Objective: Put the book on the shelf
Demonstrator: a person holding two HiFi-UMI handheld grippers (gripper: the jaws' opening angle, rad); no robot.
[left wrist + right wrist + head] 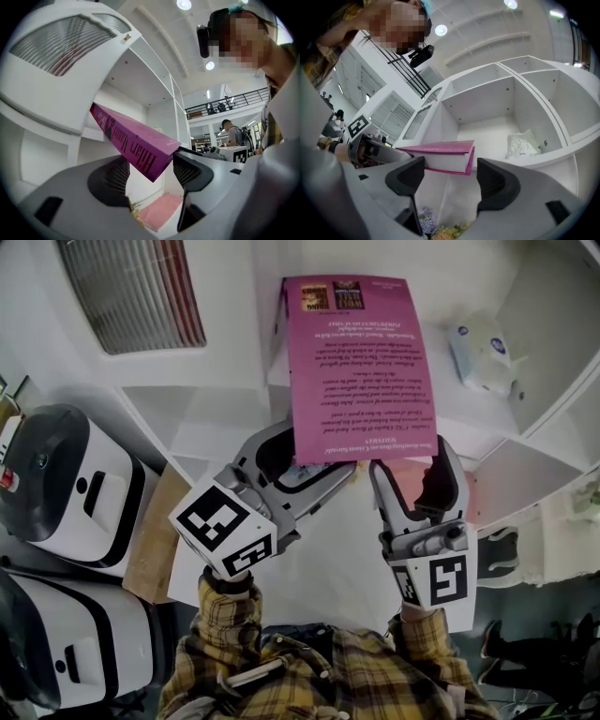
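White shelf unit (202, 418) fills the upper half of the head view: open square compartments, bare white boards. Louvred panel (131, 292) at upper left of the frame. A white packet (483, 357) lies in a compartment at upper right. Book (356, 362), magenta cover, is at top centre, back cover up, its far end reaching the shelf edge and its near end out over the grippers. Left gripper (298, 465), lower centre-left, has its jaws clamped across the book's near left corner. In the left gripper view the spine end of the book (136, 145) sits tight between the two pads of the left gripper (150, 171), slanting up to the left. Right gripper (419, 479) is just below the book's near right corner with its jaws spread. In the right gripper view the book (440, 157) lies level beyond the pads of the right gripper (445, 180), touching neither that I can see. Two white machines (66, 484) with black panels stand at the left edge, a cardboard sheet (155, 540) beside them. Plaid sleeves (225, 624) along the bottom. Room is large: high white ceiling with round lights (183, 4), and a railed upper level at right of the left gripper view.
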